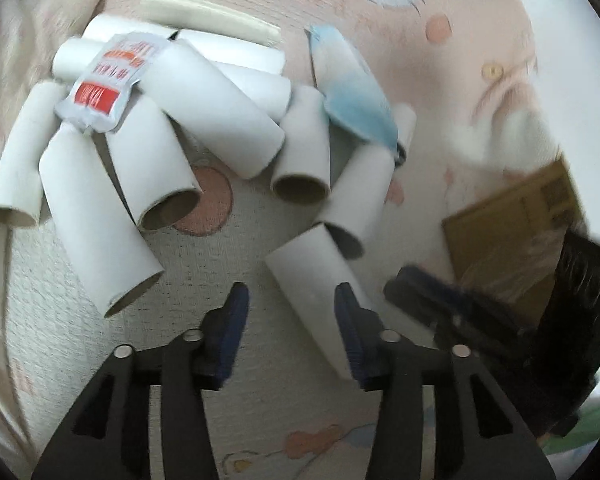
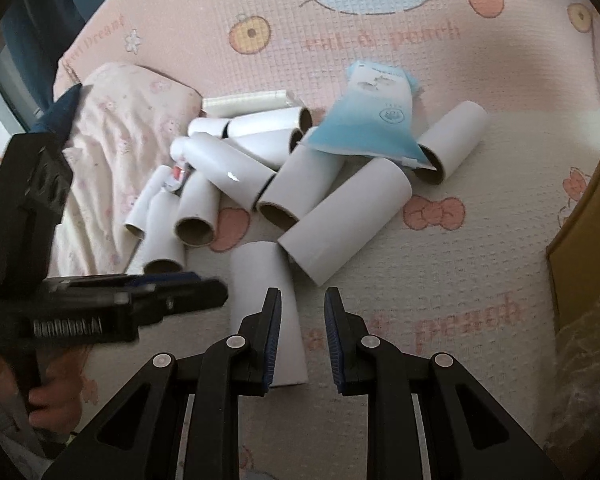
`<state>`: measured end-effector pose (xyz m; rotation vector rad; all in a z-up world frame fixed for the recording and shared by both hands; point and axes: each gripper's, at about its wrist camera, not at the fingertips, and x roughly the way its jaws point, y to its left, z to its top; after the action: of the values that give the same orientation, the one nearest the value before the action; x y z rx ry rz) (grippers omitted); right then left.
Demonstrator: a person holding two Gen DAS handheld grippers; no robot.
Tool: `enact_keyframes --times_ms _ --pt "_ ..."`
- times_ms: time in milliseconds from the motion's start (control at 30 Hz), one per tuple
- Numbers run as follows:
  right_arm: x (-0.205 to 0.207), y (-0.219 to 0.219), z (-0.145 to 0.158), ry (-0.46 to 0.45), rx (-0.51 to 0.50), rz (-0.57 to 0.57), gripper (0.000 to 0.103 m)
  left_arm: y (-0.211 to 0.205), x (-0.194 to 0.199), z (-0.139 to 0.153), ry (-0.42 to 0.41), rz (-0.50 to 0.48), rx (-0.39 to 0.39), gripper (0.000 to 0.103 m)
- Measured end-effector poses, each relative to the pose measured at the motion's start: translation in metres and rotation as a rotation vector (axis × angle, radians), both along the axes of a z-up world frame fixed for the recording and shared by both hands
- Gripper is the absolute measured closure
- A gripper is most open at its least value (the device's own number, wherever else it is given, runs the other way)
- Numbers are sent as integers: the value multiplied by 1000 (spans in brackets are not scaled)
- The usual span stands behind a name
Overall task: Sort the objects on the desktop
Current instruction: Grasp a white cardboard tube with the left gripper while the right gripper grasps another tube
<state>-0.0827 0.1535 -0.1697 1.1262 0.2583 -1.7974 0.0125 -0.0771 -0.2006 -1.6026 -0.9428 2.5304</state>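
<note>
Several white cardboard tubes [image 1: 220, 120] lie heaped on a pink cartoon-print blanket [image 2: 380, 60]. A red-and-white sachet [image 1: 108, 80] rests on the heap's left side, and a blue pouch [image 1: 352, 92] [image 2: 368, 124] on its right. My left gripper [image 1: 291, 288] stands open over one loose tube [image 1: 308, 276], which lies against the right finger without being pinched. In the right wrist view this tube [image 2: 260, 280] lies just left of my right gripper [image 2: 303, 292]. That gripper is shut, its jaws drawn close with only a narrow empty gap.
A brown cardboard box [image 1: 512, 232] [image 2: 580, 260] stands at the right. A pale flowered pillow [image 2: 112, 152] borders the heap on the left. A cream packet [image 1: 208, 16] lies behind the tubes. A hand [image 2: 52, 404] holds the left gripper's handle.
</note>
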Motion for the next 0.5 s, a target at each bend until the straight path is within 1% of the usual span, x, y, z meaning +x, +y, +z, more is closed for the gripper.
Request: enact_keyframes --times_ms 33,67,100,133,167,267,333,433,500 --pt "2 0 0 -1 -1 11 82 -4 0 -3 -3 24 43 47" --pt "3 -1 -1 -2 2 22 80 -8 0 -6 -7 42 84 47" --pt "5 -4 -4 -6 16 36 75 -12 0 -11 -11 64 141 47" --pt "7 -6 -6 -7 27 44 72 -13 0 -12 -13 79 173 46" --pt "9 -7 -8 -7 32 51 71 -16 1 -17 -16 107 219 46" --pt "14 -11 -11 -3 36 75 63 -22 1 -26 -19 160 286 46" --pt "16 -13 -13 4 47 88 58 -20 -3 -32 -26 181 307 46" --pt "16 -17 -15 5 57 105 57 -14 -11 -36 -35 174 330 46" --pt "15 -19 -17 -7 56 109 56 -10 -16 -39 -48 164 330 47"
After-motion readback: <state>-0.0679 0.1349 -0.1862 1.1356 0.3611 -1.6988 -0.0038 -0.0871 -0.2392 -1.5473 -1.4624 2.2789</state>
